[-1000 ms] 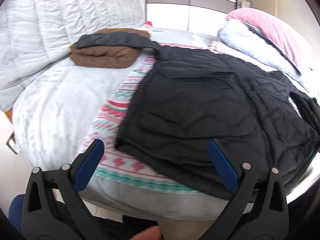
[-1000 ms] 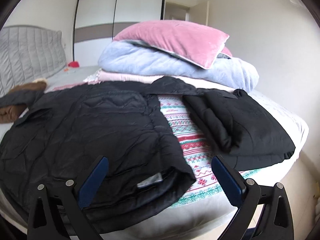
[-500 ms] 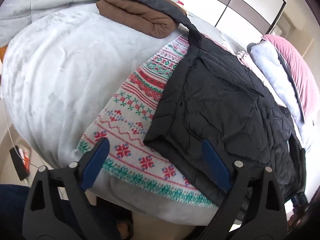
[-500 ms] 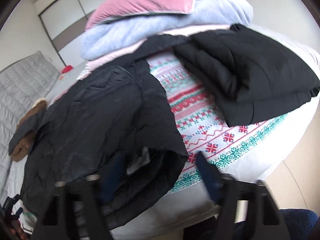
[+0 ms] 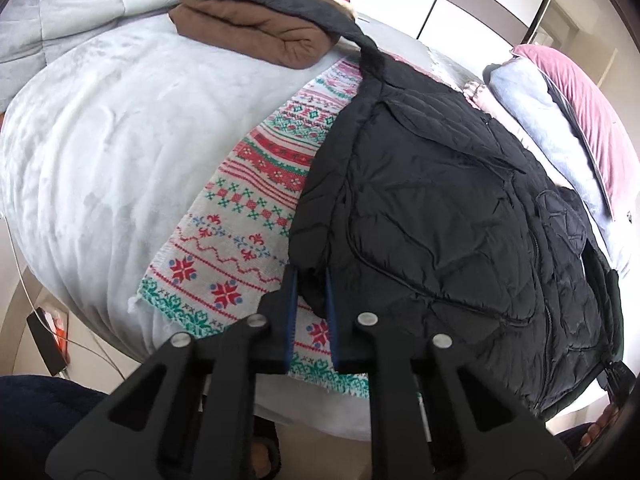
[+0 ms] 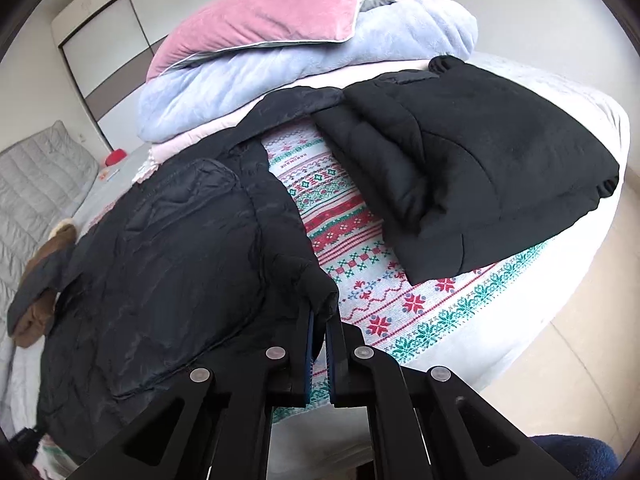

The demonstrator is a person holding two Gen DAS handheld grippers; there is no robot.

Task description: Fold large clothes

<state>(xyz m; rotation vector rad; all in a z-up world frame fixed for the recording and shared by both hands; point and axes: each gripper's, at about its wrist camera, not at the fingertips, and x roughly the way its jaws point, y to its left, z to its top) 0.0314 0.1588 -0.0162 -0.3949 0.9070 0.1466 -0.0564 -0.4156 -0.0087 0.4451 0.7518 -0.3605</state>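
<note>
A black quilted jacket lies spread on a patterned red, green and white blanket on the bed. One sleeve drapes over a folded brown garment. My left gripper is shut on the jacket's near left hem corner. In the right wrist view the same jacket fills the left side, and my right gripper is shut on its near right hem corner.
A folded black garment lies on the blanket at the right. A pink pillow and a light blue duvet are stacked at the back. A grey quilted headboard is at the left. The bed edge and floor are near.
Both grippers moved down to the jacket's near hem corners and went from wide open to shut on the fabric.
</note>
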